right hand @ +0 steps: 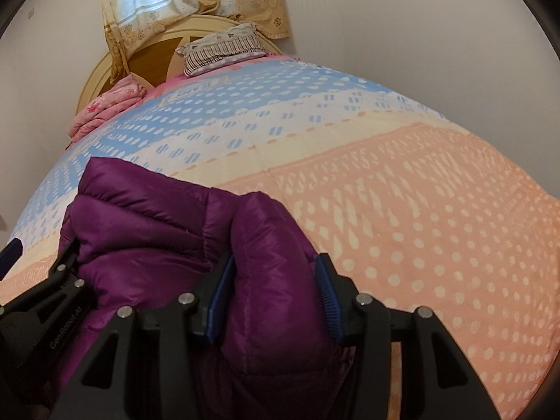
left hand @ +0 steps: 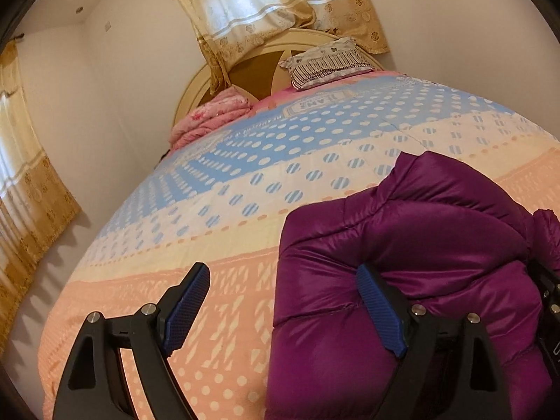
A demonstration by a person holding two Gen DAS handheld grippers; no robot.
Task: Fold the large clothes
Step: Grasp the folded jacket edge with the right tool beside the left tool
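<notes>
right gripper (right hand: 274, 301) tilted down, clamped on purple jacket (right hand: 168, 217); left gripper (left hand: 283, 308) wide, empty

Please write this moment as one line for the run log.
left gripper: open, one pad against purple jacket | right gripper: shut on jacket fold | jacket bunched on bedspread

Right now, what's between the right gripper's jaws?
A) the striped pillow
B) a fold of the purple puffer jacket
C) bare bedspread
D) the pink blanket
B: in the right wrist view the right gripper has both blue pads pressed against a bulging fold of the purple puffer jacket; the pillow and pink blanket lie far off at the headboard.
</notes>
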